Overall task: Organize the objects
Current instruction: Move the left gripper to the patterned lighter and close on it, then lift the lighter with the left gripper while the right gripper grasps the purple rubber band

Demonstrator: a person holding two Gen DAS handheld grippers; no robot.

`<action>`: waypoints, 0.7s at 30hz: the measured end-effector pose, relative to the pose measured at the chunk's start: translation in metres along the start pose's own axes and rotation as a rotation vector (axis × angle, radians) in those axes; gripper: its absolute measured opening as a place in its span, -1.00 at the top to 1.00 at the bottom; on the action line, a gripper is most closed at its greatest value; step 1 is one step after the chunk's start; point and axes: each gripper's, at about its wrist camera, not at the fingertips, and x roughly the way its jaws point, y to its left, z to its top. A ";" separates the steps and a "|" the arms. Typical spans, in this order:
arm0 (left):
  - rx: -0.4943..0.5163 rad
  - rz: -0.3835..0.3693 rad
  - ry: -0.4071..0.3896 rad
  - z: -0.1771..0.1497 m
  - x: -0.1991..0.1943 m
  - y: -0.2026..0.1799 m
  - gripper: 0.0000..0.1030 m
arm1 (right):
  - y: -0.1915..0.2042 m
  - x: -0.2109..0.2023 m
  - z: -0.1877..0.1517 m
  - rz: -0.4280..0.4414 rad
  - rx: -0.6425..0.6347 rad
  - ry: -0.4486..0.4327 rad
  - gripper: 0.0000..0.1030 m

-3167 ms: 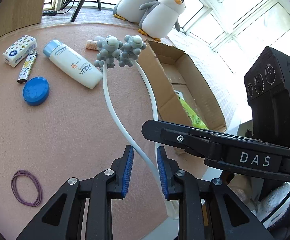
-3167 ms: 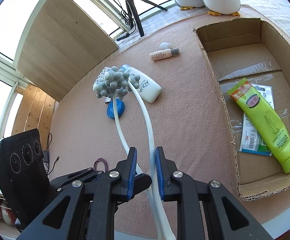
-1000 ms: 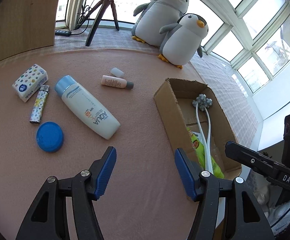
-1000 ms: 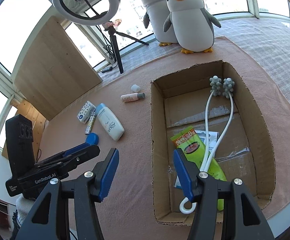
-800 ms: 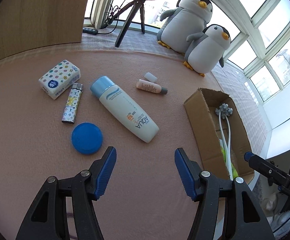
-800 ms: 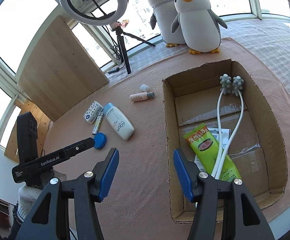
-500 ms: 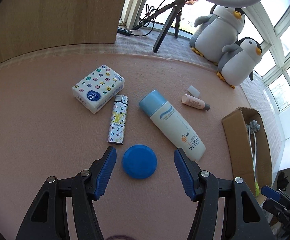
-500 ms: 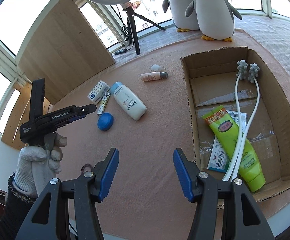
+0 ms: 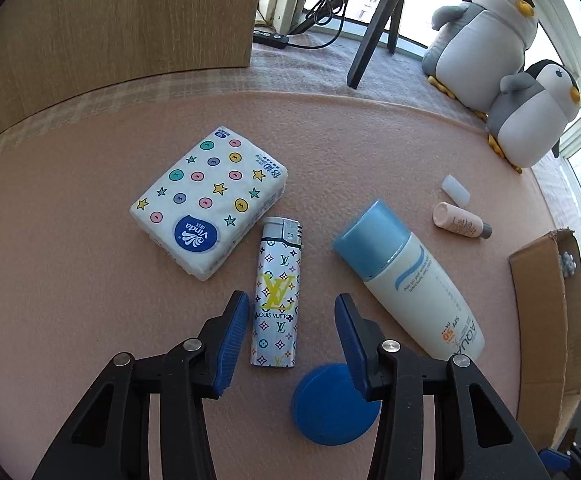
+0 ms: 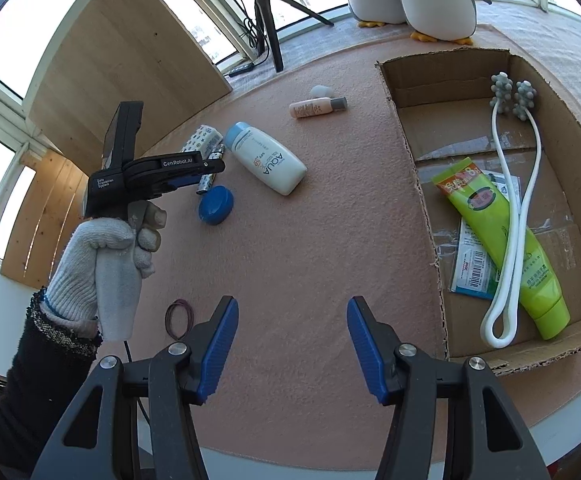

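- In the cardboard box (image 10: 408,168) on the right we count three things already put away: the white massager (image 10: 508,216) with its grey knobbed heads at the far end, the green tube (image 10: 498,236) beneath it, and a flat packet (image 10: 472,276) under the tube.
- Left on the pink mat (image 10: 322,264): the tissue pack (image 9: 210,200), the lighter (image 9: 276,296), the blue lid (image 9: 330,400), the sunscreen bottle (image 9: 406,284), the small pink bottle (image 9: 460,225) with a loose clear cap (image 9: 455,191) beside it, and a purple rubber band (image 10: 179,319) near us. By our judgement, under half is done.
- Our left gripper (image 9: 289,334) hangs with its jaws apart, straddling the near end of the lighter without touching it; we take that as the next pick.
- Our right gripper (image 10: 292,348) is spread wide and empty over bare mat, left of the box.
- From the left wrist the box is cut off at the right edge, and the right finger (image 9: 350,338) overlaps the blue lid.
- From the right wrist the left gripper's body hides most of the lighter and part of the tissue pack.
- We cannot read the packet's print, nor tell how high the left fingers sit above the mat.
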 end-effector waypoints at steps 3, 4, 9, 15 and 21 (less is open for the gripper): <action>0.013 0.011 -0.008 0.005 0.003 -0.002 0.14 | 0.003 0.003 0.001 0.001 -0.002 0.007 -0.02; 0.014 0.015 -0.011 0.006 0.003 -0.001 0.23 | 0.003 0.004 0.001 0.002 -0.003 0.010 -0.02; 0.010 0.014 -0.029 0.003 0.000 0.005 0.50 | 0.009 0.009 0.006 0.007 -0.012 0.020 -0.02; 0.004 -0.004 -0.045 -0.006 -0.006 0.013 0.51 | 0.013 0.019 0.013 0.015 -0.028 0.036 -0.02; 0.003 -0.015 -0.055 -0.031 -0.019 0.024 0.51 | 0.018 0.029 0.016 0.023 -0.043 0.054 -0.02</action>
